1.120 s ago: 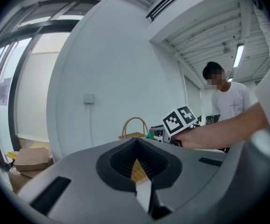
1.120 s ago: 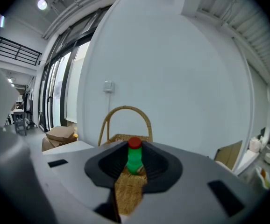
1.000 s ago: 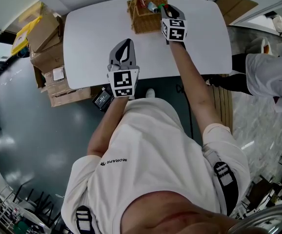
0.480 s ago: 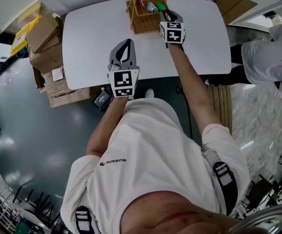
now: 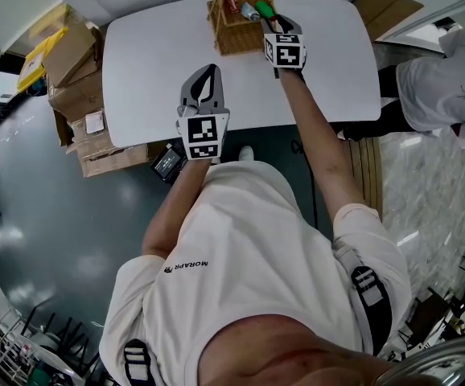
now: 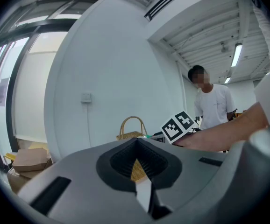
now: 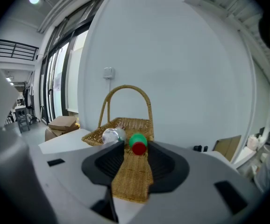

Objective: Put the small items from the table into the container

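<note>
Tongs first: my right gripper (image 5: 271,22) is letting go, its jaws opening with the green item (image 7: 138,143), red at its near end, lying loose between the tips rather than pinched. I hold that gripper tilted down at the near rim of the wicker basket (image 5: 234,32) so the piece can drop inside instead of rolling back onto the table (image 5: 152,63). My left gripper (image 5: 207,71) is clenched on nothing and hangs over the near edge of the table, well apart from the basket; I judge it is parked there to stay out of the right arm's way. From above, the head view shows the layout: basket at the far edge, both grippers, and no other small piece that I can find on the white top, so this may be the last one. It cannot show the gap between my right jaws, though. The right gripper view does, and it also shows a silvery item (image 7: 113,135) already lying in the basket just beside the green one. Only the left gripper view catches a person (image 6: 212,107) standing beyond the table.
</note>
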### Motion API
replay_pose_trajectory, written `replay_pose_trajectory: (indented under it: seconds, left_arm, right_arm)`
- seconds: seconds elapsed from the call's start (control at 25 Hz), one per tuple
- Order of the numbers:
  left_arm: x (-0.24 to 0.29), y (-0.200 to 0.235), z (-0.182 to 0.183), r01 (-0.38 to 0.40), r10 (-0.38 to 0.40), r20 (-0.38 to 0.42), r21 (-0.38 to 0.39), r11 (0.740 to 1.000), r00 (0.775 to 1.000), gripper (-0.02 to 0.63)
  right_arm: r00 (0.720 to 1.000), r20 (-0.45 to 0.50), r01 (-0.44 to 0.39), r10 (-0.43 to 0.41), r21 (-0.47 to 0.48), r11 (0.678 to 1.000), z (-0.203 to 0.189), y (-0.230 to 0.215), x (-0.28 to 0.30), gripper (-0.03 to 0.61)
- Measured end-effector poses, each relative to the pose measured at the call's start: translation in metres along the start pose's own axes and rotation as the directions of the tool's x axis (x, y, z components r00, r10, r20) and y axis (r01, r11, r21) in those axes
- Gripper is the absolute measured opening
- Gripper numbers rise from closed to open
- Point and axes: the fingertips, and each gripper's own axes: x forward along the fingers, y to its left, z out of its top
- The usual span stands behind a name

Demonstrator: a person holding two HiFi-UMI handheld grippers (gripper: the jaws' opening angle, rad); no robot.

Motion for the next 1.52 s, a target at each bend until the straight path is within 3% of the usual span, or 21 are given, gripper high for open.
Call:
replay_pose_trajectory:
  seconds: [0.28,0.56,0.96,1.52]
  left_arm:
    - [-0.003,-0.003,0.002,0.003,-0.003,0.006,-0.006,1.000,1.000,0.003]
    - [-0.008,-0.004,0.009,0.005,-0.004,0.023,-0.008,1.000,1.000,0.003]
    - [-0.014,-0.011,0.013,0.020,-0.019,0.039,-0.008,1.000,0.999,0.003]
    - [-0.029,-0.014,0.027,0.024,-0.022,0.073,-0.031,0.999,0.997,0.003]
  right_arm:
    - [0.998,0.065,-0.009,0.010,-0.012,1.000,0.018,0.002,-0.024,0.153]
    - [0.986,0.167,-0.007,-0.005,0.070,0.998,0.042,0.002,-0.064,0.152]
    - [0.951,0.309,-0.053,0.014,0.117,0.992,0.071,0.028,-0.128,0.015]
    - [0.912,0.405,-0.112,0.066,0.091,0.990,0.088,0.088,-0.196,0.012]
